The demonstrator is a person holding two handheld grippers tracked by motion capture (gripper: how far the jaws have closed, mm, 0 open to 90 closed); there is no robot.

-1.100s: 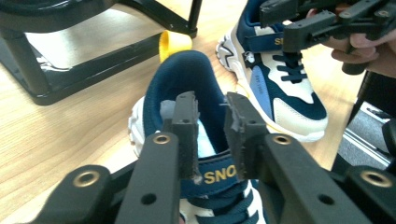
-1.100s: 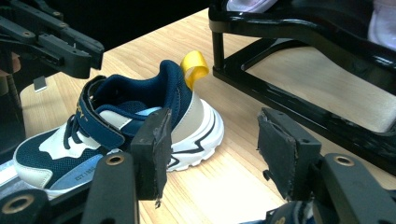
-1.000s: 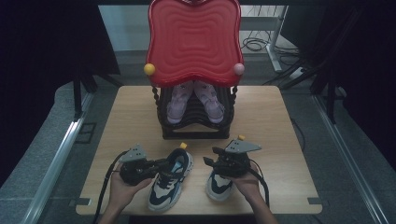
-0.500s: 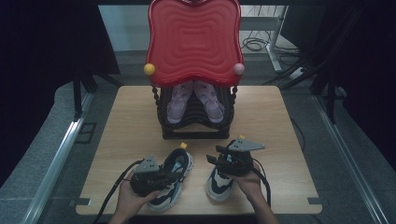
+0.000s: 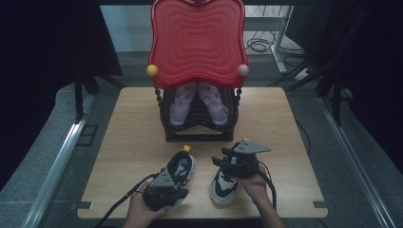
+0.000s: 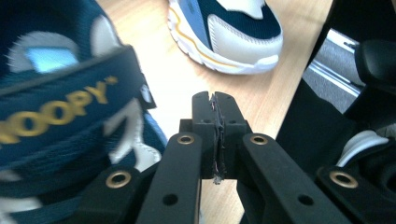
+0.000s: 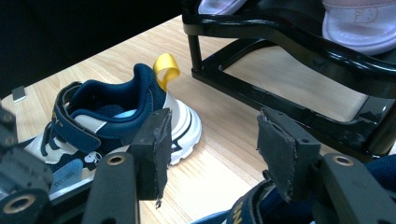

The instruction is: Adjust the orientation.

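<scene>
**A recording bay in a lab or studio**

A small plywood tabletop [image 5: 133, 142] stands on grey flooring, closed in by black curtains [image 5: 47, 71] on both sides. Aluminium rails [image 5: 54, 166] run along the floor, and loose cables [image 5: 259, 45] lie coiled behind near a white desk leg [image 5: 283, 33]. Staged props, a red-topped shoe rack [image 5: 197, 42] among them, sit under fixed overhead framing.

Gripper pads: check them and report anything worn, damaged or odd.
The right gripper has open jaws, and the edges of its pads look chipped and ragged. The left gripper is shut on nothing, with a frayed seam where its pads meet. The navy sneakers on the table look undamaged.
</scene>
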